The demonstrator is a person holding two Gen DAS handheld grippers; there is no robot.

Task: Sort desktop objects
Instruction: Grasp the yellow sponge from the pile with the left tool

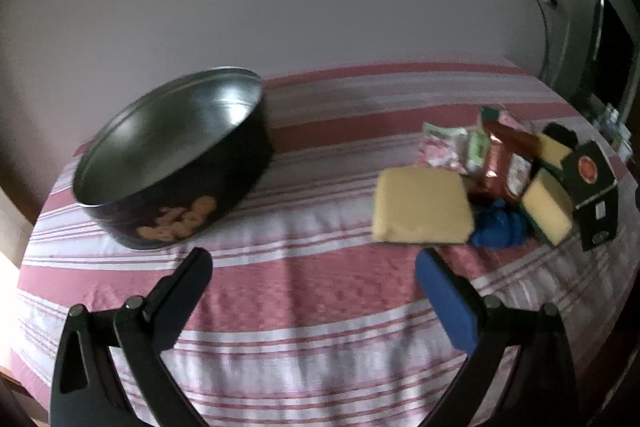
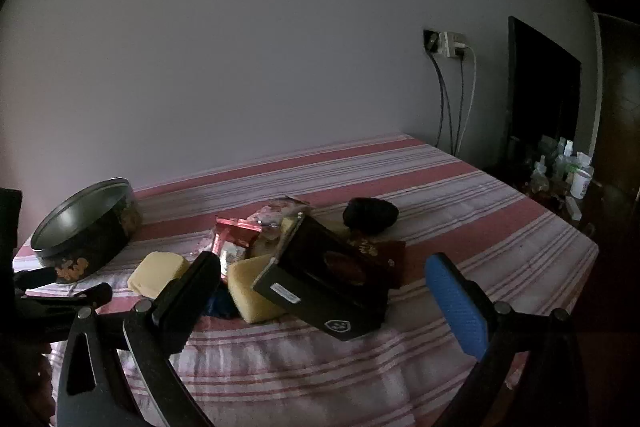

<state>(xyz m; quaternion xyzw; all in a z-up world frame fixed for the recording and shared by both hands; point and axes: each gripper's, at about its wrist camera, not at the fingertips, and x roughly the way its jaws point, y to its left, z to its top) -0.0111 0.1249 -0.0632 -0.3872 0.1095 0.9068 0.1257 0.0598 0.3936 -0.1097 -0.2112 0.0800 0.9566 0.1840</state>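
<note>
A round dark tin (image 1: 172, 163) with a cookie print stands open and empty on the striped cloth at the left; it also shows in the right wrist view (image 2: 86, 231). A pile lies to the right: a flat yellow sponge (image 1: 422, 205), a second yellow sponge (image 1: 546, 207), a blue crumpled thing (image 1: 500, 231), red snack packets (image 1: 504, 163) and a black box (image 1: 592, 183). My left gripper (image 1: 312, 263) is open and empty above the cloth between tin and pile. My right gripper (image 2: 324, 263) is open and empty, with the black box (image 2: 324, 283) just ahead between its fingers.
A striped pink and white cloth (image 1: 320, 307) covers the table against a white wall. A dark round object (image 2: 370, 213) lies behind the pile. A wall socket with cables (image 2: 448, 45), a dark panel (image 2: 544, 95) and several bottles (image 2: 560, 167) are at the right.
</note>
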